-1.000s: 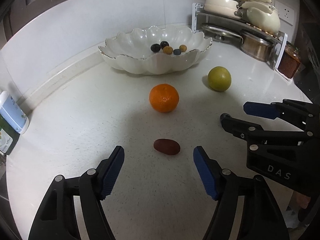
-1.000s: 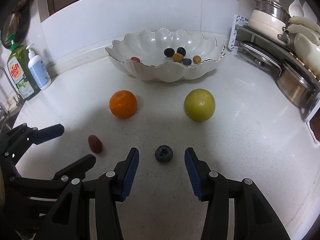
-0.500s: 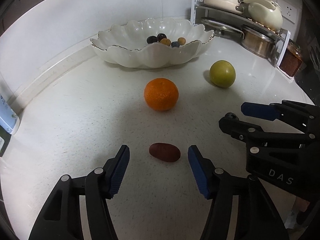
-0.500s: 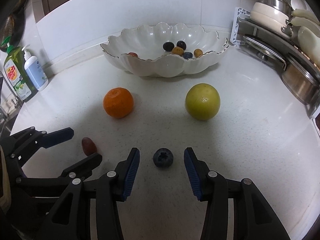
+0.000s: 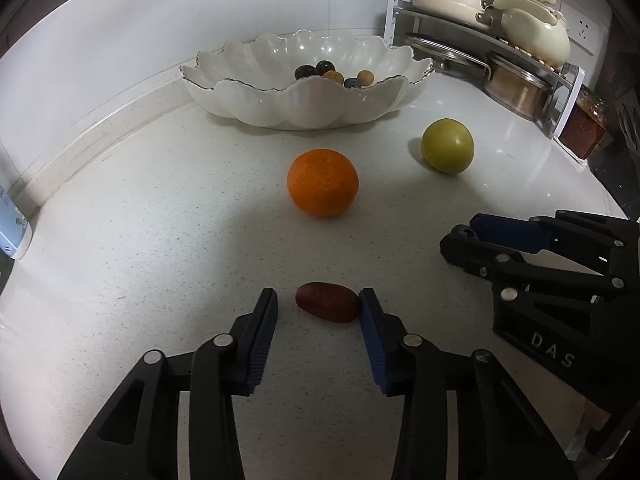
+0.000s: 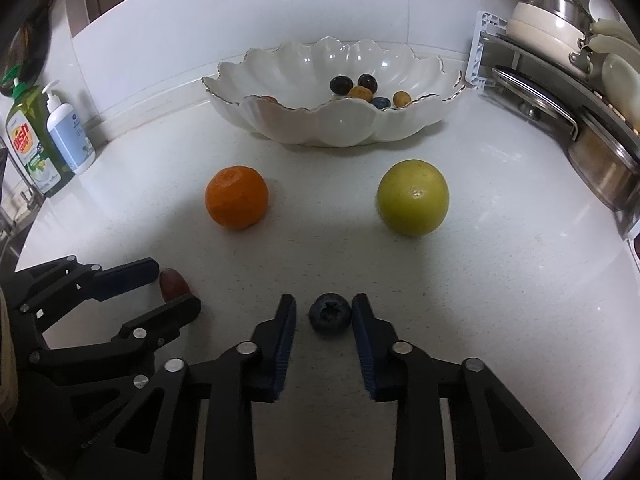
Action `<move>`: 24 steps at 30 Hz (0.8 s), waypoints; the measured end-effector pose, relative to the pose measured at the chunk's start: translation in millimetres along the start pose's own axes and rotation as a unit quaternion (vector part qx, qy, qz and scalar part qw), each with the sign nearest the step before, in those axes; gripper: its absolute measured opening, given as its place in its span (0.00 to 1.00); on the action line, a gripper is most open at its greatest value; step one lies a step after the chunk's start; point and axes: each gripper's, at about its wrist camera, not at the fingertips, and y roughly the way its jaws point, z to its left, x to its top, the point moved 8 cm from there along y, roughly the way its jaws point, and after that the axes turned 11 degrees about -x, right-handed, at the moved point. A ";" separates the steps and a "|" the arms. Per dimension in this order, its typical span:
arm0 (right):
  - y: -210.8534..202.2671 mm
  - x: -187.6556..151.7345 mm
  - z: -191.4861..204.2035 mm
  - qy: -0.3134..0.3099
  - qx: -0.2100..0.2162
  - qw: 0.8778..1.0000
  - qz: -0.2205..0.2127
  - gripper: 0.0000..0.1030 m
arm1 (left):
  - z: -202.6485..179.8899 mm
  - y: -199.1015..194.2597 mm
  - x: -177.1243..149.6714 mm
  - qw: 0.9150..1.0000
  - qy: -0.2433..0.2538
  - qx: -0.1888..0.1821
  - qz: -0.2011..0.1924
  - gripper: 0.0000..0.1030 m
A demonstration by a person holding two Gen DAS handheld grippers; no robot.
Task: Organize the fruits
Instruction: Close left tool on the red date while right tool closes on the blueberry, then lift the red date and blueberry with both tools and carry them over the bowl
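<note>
The scalloped bowl [image 6: 340, 128] waits at the back wall, already holding small fruit. Orange [image 6: 236, 197] and green fruit [image 6: 412, 197] sit before it. Nearest, the left gripper [image 5: 318, 312] is closing around a red date [image 5: 327, 307], one pad touching; the right gripper [image 6: 324, 316] is clenched on a blueberry [image 6: 330, 313].

Left gripper [image 5: 318, 308] angled steeply down, jaws closing; right pad touching the small dark-red fruit [image 5: 327, 307], left pad apart from it. Right gripper [image 6: 324, 314] at its 3 o'clock, same downward tilt, jaws shut on the blueberry [image 6: 330, 314].
</note>
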 end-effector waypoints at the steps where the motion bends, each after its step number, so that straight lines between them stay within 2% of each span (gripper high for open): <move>1: -0.1 -0.1 -0.8 0.000 0.000 1.000 0.000 0.23 | -0.4 0.0 0.0 1.000 -0.001 -0.002 0.000 0.34; 4: -0.5 -0.4 -1.7 0.002 0.002 1.000 0.001 0.23 | -3.2 0.6 1.0 1.000 -0.002 -0.006 -0.001 0.30; 15: -15.5 4.0 -1.6 0.003 0.007 1.000 -0.015 0.23 | -1.3 -13.7 4.8 0.999 -0.033 -0.007 -0.017 0.29; 24: -36.7 9.5 -2.7 0.004 0.010 0.999 -0.036 0.23 | -3.5 -38.7 11.7 0.998 -0.038 0.004 -0.040 0.29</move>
